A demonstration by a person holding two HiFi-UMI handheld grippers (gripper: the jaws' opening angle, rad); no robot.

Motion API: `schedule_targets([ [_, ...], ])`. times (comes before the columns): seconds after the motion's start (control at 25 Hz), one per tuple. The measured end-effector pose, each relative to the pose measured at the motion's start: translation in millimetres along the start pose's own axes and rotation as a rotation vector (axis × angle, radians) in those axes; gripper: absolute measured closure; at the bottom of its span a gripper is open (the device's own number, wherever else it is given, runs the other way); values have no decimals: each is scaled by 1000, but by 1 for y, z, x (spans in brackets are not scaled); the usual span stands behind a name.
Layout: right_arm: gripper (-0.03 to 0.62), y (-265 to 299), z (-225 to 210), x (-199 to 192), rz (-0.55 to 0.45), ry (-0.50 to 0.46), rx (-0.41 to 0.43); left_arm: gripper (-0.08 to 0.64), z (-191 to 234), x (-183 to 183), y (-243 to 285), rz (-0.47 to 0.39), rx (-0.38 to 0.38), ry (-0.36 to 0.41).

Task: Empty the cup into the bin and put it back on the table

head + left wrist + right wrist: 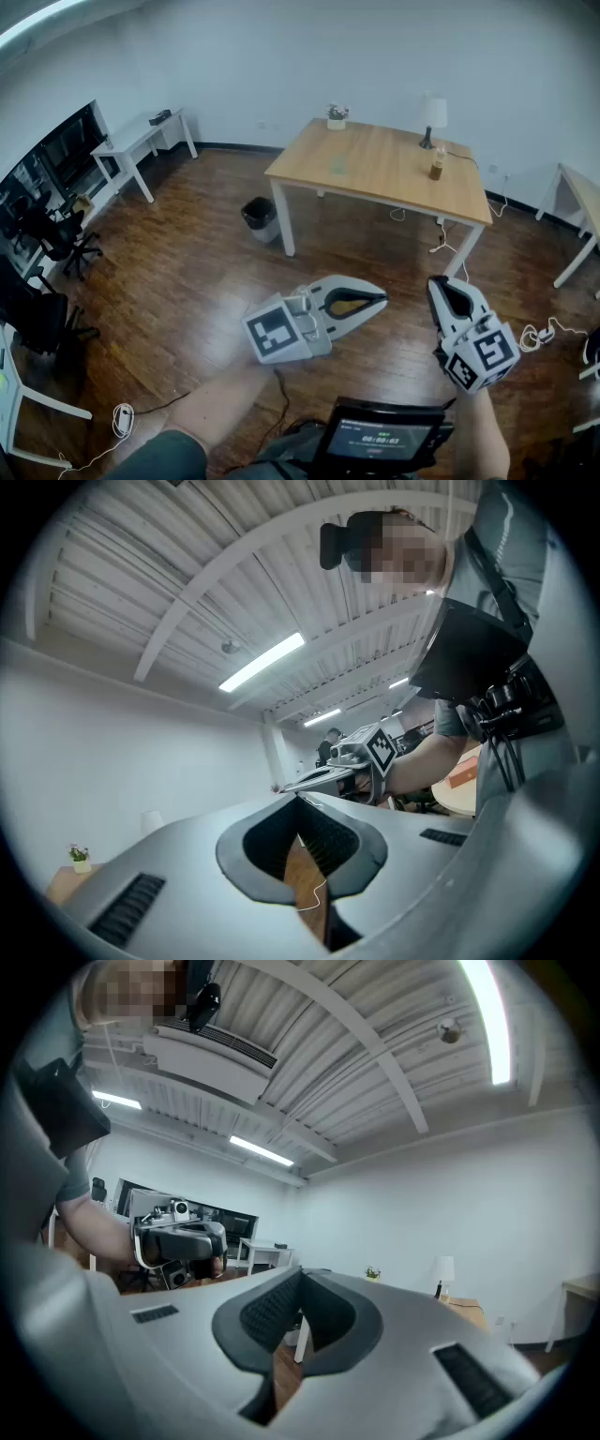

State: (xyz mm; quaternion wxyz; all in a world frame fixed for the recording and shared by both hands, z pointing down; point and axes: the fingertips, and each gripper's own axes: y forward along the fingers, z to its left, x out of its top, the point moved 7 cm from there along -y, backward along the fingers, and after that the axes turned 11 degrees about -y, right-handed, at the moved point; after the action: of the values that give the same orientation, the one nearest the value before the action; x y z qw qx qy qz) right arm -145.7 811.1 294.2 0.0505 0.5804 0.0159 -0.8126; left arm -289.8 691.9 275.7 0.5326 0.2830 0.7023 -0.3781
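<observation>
A wooden table [394, 178] stands across the room, with a small, faint clear cup [338, 167] near its left end. A black bin [261, 217] sits on the floor by the table's front-left leg. Both grippers hang low over the wooden floor, far from table and bin. My left gripper [382, 300] [298, 801] points right, its tips together with nothing held. My right gripper [437, 284] [300, 1274] points toward the table, shut and empty. Each gripper view shows the other gripper, the right one [366, 752] and the left one [178, 1237].
On the table stand a lamp [431, 117], a plant pot [337, 116] and a small bottle [437, 167]. A white side table [141, 141] and black office chairs [56, 234] line the left wall. Cables [544, 333] lie on the floor at right, near another table [581, 202].
</observation>
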Motion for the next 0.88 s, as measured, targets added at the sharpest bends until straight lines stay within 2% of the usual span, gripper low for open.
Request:
schedule_targets([
  [0.4,594,21,3,2,5,3,-5,569,11,1,-15,-6,-24,-17],
  [0.52,594,35,4,0,5,16,-19,569,18,-2,-26,24,-21,-43],
  [0.68,592,56,9,0,8,23,-22,568,31,-1,-46,15,-28,-39],
  [0.88,593,85,13,4,1,18,-43,568,49,-3,-73,8,-37,-71],
])
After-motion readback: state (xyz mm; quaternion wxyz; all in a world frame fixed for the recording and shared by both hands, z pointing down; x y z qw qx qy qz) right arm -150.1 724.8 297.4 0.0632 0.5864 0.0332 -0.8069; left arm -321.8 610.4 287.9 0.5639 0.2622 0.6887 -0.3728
